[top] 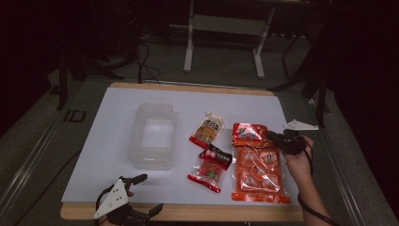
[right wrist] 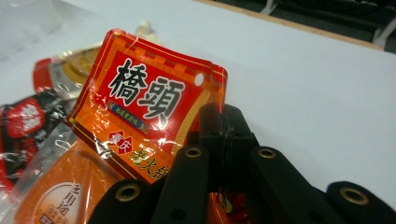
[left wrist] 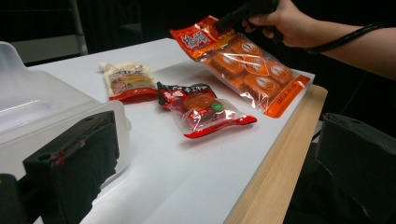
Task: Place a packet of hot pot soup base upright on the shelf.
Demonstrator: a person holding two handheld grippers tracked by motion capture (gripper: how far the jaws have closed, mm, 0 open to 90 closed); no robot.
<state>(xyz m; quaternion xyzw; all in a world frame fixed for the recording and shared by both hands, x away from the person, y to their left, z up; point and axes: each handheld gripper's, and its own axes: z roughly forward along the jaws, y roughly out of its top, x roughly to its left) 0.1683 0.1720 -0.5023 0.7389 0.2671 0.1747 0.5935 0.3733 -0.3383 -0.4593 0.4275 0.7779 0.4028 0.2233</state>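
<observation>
My left gripper (top: 141, 195) rests at the table's near edge (top: 188, 213), jaws spread on nothing, beside the clear container (top: 153, 136). My right gripper (top: 277, 139) has its jaws pinching the top corner of the orange multipack (top: 259, 172), whose lower end touches the table (top: 113, 141) near the right edge. Bare tabletop lies beyond.

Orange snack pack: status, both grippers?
Right gripper shut on orange snack pack, top end lifted. Left gripper open, idle at near edge. Clear plastic bin unobstructed.
</observation>
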